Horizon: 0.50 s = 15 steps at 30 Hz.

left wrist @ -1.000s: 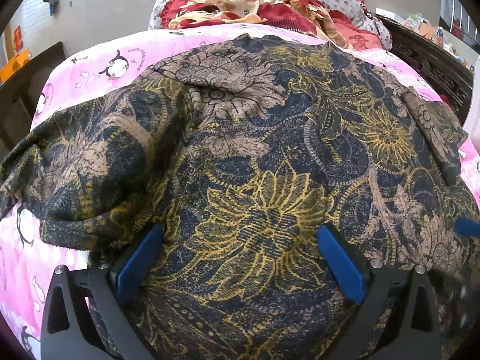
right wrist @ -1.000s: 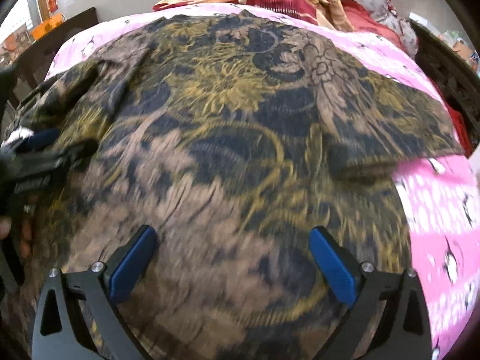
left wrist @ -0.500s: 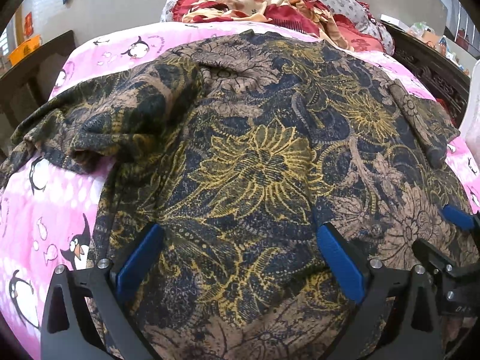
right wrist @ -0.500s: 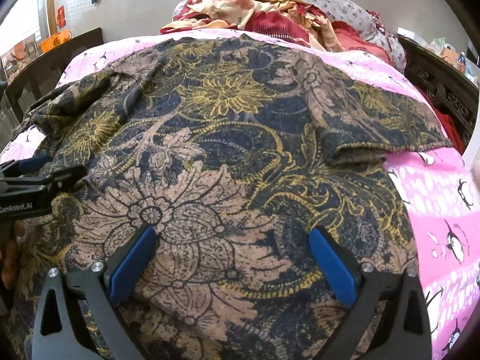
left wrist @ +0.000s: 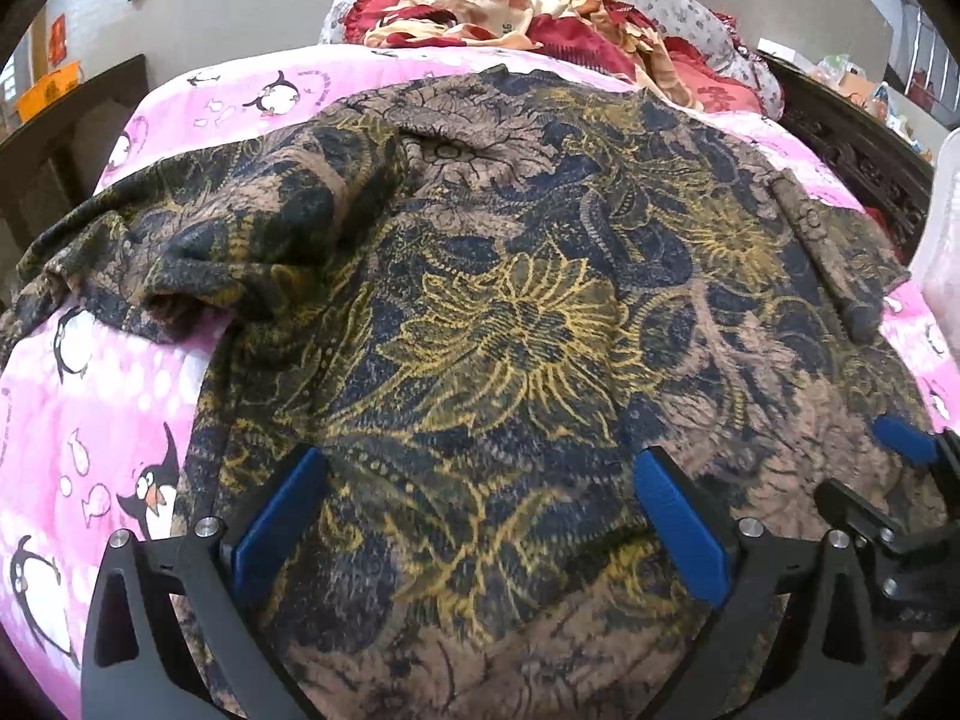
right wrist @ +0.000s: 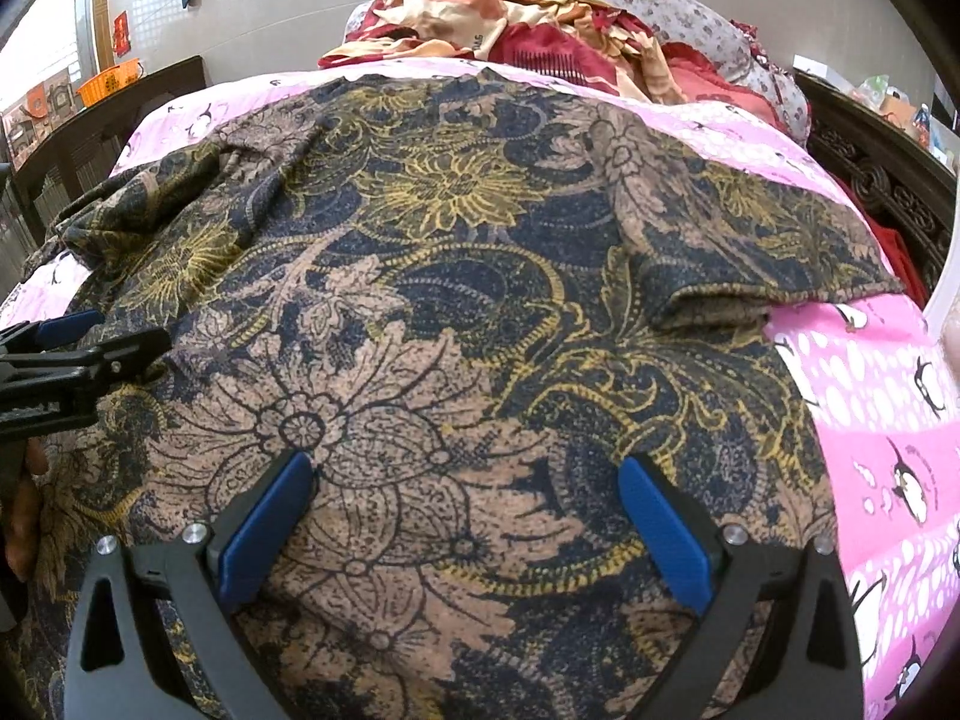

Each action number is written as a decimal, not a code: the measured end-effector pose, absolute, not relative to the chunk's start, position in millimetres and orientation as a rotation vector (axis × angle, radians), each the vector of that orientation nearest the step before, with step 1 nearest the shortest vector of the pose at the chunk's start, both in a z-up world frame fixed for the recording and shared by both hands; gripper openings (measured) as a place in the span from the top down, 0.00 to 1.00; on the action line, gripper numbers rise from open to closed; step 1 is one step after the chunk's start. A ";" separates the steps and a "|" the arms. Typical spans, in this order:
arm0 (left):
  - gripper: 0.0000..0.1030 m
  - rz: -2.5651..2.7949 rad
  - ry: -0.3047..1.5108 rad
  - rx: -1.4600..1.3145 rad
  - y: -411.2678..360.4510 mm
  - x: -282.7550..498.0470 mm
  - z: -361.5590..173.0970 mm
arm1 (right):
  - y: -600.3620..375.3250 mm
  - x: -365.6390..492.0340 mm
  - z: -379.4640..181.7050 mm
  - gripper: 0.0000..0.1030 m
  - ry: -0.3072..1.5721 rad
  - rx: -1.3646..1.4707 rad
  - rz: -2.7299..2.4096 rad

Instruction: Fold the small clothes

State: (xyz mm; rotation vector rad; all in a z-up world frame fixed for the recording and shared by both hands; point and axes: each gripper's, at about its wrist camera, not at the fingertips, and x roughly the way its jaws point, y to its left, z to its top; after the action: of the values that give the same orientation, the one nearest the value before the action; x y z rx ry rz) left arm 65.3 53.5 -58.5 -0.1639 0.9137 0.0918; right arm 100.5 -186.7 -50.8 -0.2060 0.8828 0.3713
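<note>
A dark blue, tan and gold floral shirt [left wrist: 516,312] lies spread flat on a pink penguin bedsheet [left wrist: 90,408]. Its left sleeve [left wrist: 198,252] is bunched and rumpled, while the right sleeve [right wrist: 768,252] lies flatter. My left gripper [left wrist: 480,480] is open low over the shirt's near part, with cloth lying under both blue pads. In the right wrist view my right gripper [right wrist: 465,498] is open too, over the same shirt [right wrist: 456,276] further right. The right gripper [left wrist: 900,468] shows at the left view's right edge, and the left gripper [right wrist: 78,354] at the right view's left edge.
A heap of red and cream clothes [left wrist: 528,12] sits against a flowered pillow at the bed's far end. A dark carved bed frame [right wrist: 870,168] runs along the right. Bare pink sheet [right wrist: 870,372] shows right of the shirt. An orange basket [right wrist: 111,81] stands far left.
Both grippers have drawn back toward the shirt's near edge, so more pink sheet and the bunched left sleeve show. Both have stayed open.
</note>
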 end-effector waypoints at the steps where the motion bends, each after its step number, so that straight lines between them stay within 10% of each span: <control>1: 0.23 0.075 0.919 -0.172 56.7 60.2 -54.3 | -187.8 100.5 -50.4 0.00 0.883 -0.205 0.372; 15: 0.26 0.342 0.606 -0.664 291.0 -24.0 -3.4 | -187.5 99.3 -50.3 0.00 0.881 -0.204 0.370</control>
State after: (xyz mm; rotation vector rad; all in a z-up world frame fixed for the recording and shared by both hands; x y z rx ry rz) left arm -24.0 291.0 -3.4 -0.6636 0.6061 0.3421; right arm 99.3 -187.5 -50.3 -0.2045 0.8812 0.3697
